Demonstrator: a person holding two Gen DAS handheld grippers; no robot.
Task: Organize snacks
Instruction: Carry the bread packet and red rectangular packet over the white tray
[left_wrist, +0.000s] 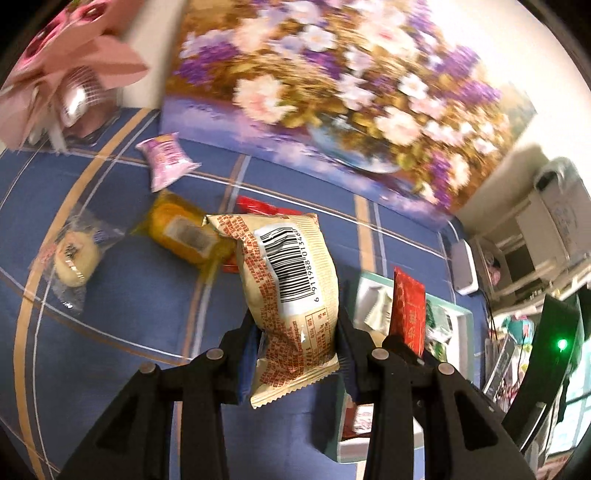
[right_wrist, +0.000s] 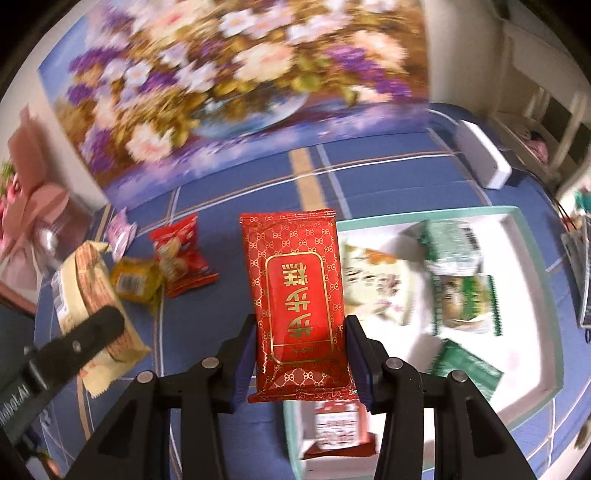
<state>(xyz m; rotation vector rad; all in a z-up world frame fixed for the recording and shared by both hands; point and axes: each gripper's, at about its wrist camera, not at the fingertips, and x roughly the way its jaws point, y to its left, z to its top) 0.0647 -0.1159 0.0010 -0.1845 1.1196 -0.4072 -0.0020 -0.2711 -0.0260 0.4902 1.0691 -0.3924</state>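
While right view shows green packets (right_wrist: 456, 240), left shows round cake (left_wrist: 75, 264)

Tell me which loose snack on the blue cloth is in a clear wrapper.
The pale round cake at far left; the pink packet and yellow packet nearby are tinted.

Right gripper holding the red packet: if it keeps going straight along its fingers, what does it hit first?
Probably bare blue tablecloth just left of the white tray. The right gripper points steeply down with the red packet leading, so the packet would touch first. Depth is unclear; the tray's left rim is close.
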